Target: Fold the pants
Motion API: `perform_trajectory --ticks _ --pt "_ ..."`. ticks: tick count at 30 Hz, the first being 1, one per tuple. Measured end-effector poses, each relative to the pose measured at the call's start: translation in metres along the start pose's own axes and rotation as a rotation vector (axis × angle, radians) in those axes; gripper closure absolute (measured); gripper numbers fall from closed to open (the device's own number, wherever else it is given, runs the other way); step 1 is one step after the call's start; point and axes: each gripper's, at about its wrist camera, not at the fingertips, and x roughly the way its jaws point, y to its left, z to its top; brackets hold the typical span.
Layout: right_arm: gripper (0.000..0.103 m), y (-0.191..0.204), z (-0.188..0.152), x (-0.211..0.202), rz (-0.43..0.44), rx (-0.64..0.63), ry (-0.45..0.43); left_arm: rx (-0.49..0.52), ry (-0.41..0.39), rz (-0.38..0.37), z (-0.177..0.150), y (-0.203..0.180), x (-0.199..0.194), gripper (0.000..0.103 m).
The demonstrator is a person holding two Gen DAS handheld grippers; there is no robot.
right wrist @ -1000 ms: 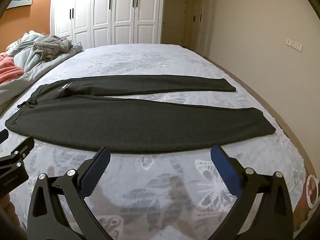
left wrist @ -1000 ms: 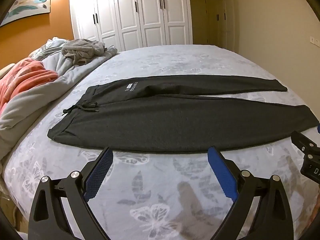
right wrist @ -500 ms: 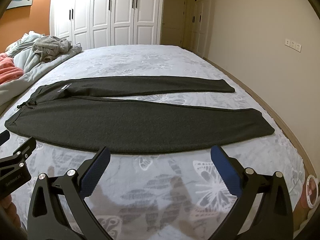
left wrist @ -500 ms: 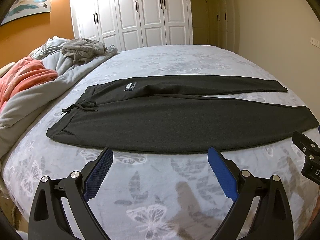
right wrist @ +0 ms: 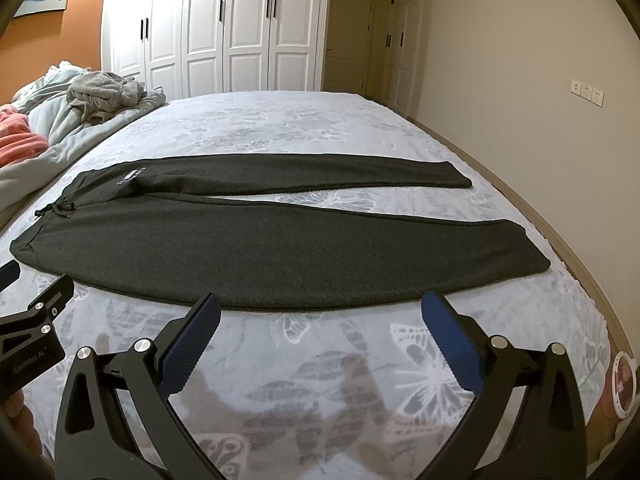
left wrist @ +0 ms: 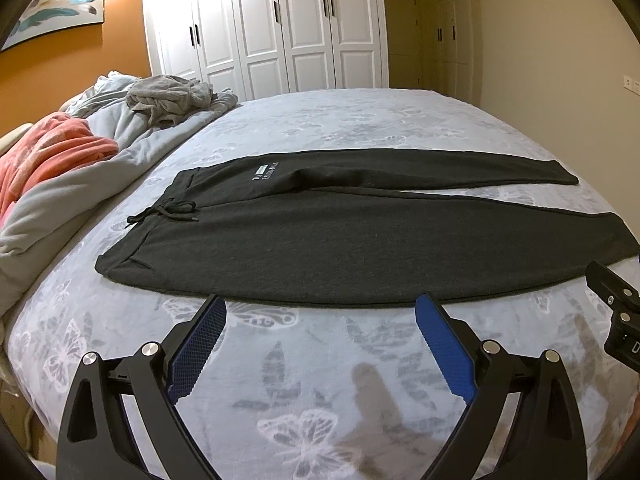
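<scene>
Dark grey pants [left wrist: 340, 240] [right wrist: 280, 252] lie flat on the bed, waistband and drawstring [left wrist: 168, 212] to the left, both legs stretched to the right and spread apart at the cuffs. My left gripper [left wrist: 320, 312] hovers open just short of the near leg's front edge, nothing between its blue pads. My right gripper [right wrist: 320, 308] is open too, at the same edge further toward the cuff [right wrist: 528, 248]. Each gripper's body shows at the edge of the other's view.
The bed [left wrist: 320, 380] has a pale butterfly-print sheet. A grey duvet, a crumpled grey garment [left wrist: 168, 98] and an orange blanket [left wrist: 48, 148] are piled at the left. White wardrobe doors [left wrist: 280, 28] stand behind. The bed's right edge drops beside a wall.
Both views have crept slightly forward toward the near leg; the pants lie as before and both grippers stay open.
</scene>
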Motion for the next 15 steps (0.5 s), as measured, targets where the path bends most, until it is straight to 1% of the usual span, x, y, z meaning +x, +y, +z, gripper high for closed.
perform_trajectory --ticks 15 --pt "0.005 0.0016 -0.0002 0.0009 -0.003 0.001 -0.003 0.002 -0.002 0.007 0.0003 0.0009 -0.0003 0.009"
